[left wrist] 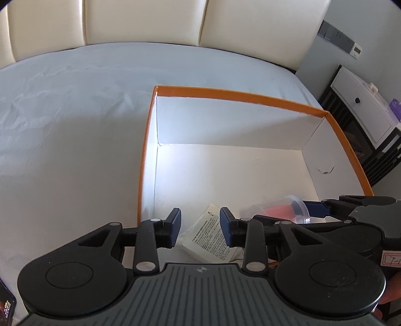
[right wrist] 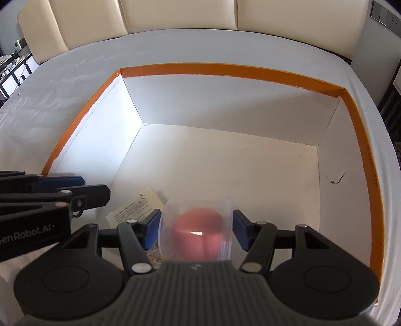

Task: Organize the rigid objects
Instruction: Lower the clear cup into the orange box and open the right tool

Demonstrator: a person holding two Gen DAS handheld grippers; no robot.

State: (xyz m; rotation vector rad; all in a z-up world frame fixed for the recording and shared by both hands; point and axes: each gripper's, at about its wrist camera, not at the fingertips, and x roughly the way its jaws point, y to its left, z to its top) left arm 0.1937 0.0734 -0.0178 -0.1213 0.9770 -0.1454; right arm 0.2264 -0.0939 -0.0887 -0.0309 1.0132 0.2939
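A large box with orange rim (left wrist: 240,96) (right wrist: 225,70) and white inside sits on the bed. My right gripper (right wrist: 196,227) is shut on a clear plastic container (right wrist: 198,233) with a pink mass inside, held low over the box's near end. The container (left wrist: 283,209) also shows in the left wrist view, beside the right gripper (left wrist: 310,209). My left gripper (left wrist: 200,227) is open and empty above a white packet with printed text (left wrist: 208,238) lying on the box floor. The packet (right wrist: 135,207) also shows in the right wrist view, with the left gripper's fingers (right wrist: 82,194) over it.
The box stands on a pale grey bedsheet (left wrist: 75,112) with a cream padded headboard (left wrist: 150,20) behind. A white nightstand (left wrist: 363,107) stands to the right of the bed. The box's right wall has a small tear (right wrist: 334,179). A dark object (left wrist: 6,301) lies at the bottom left.
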